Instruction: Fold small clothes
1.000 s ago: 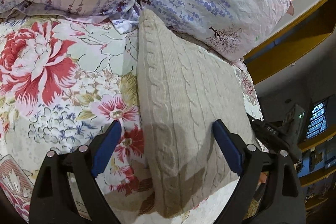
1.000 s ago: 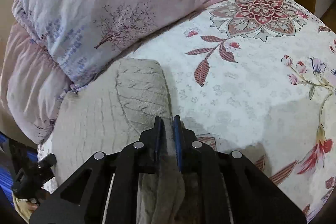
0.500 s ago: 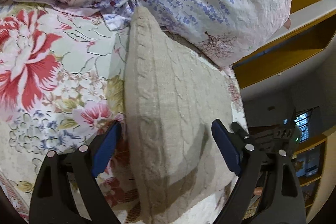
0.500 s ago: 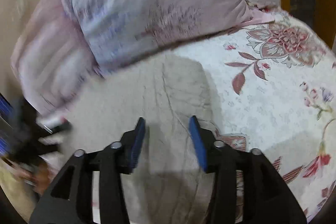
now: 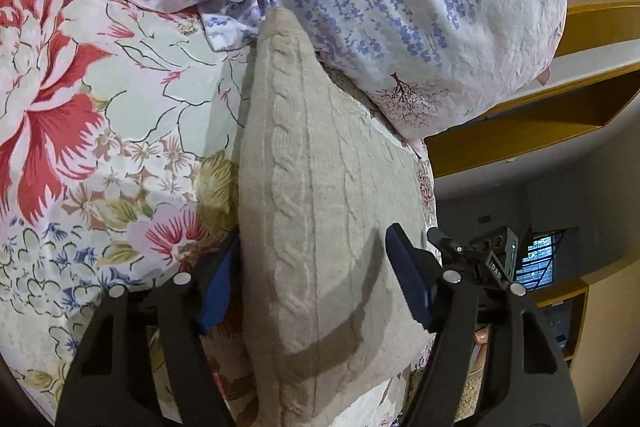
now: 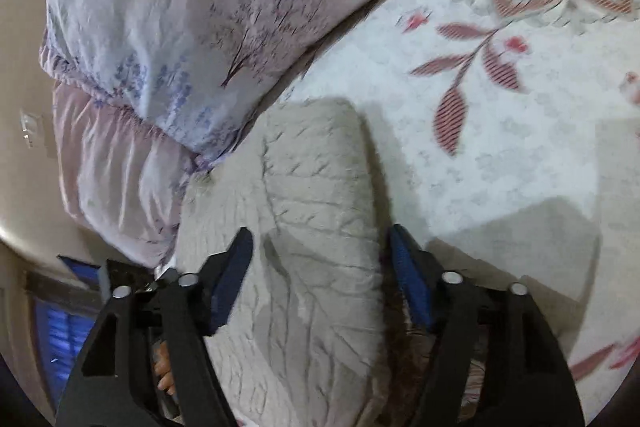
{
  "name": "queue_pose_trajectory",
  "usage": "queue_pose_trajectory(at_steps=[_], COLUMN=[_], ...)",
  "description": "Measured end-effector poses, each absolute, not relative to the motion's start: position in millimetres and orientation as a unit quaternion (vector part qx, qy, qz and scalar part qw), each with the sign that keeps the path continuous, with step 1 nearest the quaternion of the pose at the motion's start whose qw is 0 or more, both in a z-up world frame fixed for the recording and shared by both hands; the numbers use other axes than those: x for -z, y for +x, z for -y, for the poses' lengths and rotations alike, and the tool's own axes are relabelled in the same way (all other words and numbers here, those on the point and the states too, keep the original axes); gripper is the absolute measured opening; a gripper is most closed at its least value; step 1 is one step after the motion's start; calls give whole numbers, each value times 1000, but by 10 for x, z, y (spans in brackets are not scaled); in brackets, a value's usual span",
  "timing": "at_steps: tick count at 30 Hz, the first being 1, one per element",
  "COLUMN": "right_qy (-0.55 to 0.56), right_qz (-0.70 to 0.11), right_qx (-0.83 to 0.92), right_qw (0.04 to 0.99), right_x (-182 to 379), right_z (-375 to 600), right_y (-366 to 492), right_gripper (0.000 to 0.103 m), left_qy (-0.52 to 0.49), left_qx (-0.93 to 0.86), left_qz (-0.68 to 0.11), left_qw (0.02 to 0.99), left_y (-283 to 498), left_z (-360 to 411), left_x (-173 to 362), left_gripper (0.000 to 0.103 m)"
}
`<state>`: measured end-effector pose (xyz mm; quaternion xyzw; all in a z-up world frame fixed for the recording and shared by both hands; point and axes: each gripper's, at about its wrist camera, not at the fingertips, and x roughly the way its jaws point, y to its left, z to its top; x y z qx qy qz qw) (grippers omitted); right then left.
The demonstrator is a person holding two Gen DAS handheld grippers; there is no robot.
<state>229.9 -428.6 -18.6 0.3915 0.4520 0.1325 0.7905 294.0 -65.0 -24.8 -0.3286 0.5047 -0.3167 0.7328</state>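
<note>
A beige cable-knit garment (image 5: 320,195) lies folded in a long strip on the floral bedspread (image 5: 100,131), its far end against the pillows. My left gripper (image 5: 316,283) is open, its blue pads straddling the near part of the strip. In the right wrist view the same knit garment (image 6: 316,211) lies under my right gripper (image 6: 320,275), which is open and empty with its fingers on either side of the folded edge.
Two lavender-print pillows (image 5: 420,7) lie stacked at the head of the bed, also in the right wrist view (image 6: 192,7). The bed edge and a wooden shelf (image 5: 540,115) are to the right. The other gripper's body (image 5: 492,259) shows beyond the garment.
My right gripper has let go of the garment's edge and opened wide. My left gripper has moved slightly forward over the strip and stays open.
</note>
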Motion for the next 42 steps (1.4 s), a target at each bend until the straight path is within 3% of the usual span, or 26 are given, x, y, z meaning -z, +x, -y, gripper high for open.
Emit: queue_pose_trajectory(at_steps=[1, 6, 8, 10, 12, 19, 28, 33, 38, 42], right_qy=[394, 378, 369, 367, 364, 356, 295, 230, 216, 197], right_qz=[-459, -455, -457, -450, -441, -398, -371, -418, -442, -422], right_qx=[-146, -162, -164, -174, -175, -198, -230, -202, -147, -121], right_qw=[783, 790, 793, 795, 801, 822, 850, 855, 858, 877], right_x=[222, 206, 220, 218, 166, -133, -325, -105, -11, -148], right_z=[4250, 4157, 4124, 4121, 4110, 3907, 3196, 2642, 2586, 2717], right_y=[2329, 2359, 2367, 2324, 2279, 2078, 2016, 2214, 2319, 2159], right_gripper=[58, 57, 41, 34, 32, 29, 29, 30, 52, 57], left_qy=[-328, -320, -322, -325, -326, -318, -292, -285, -294, -226], left_qx=[318, 318, 319, 323, 338, 366, 341, 275, 243, 210], left_qz=[-503, -502, -501, -495, -482, -455, -438, -465, -471, -427], left_qw=[733, 738, 737, 738, 740, 747, 779, 792, 795, 850], left_y=[2941, 2973, 2972, 2965, 2938, 2795, 2516, 2567, 2601, 2453], left_z=[654, 739, 751, 760, 744, 612, -161, -567, -648, -585], left_x=[245, 247, 271, 280, 230, -27, -308, -99, 131, -175], left_gripper=[70, 64, 57, 47, 38, 35, 36, 39, 53, 59])
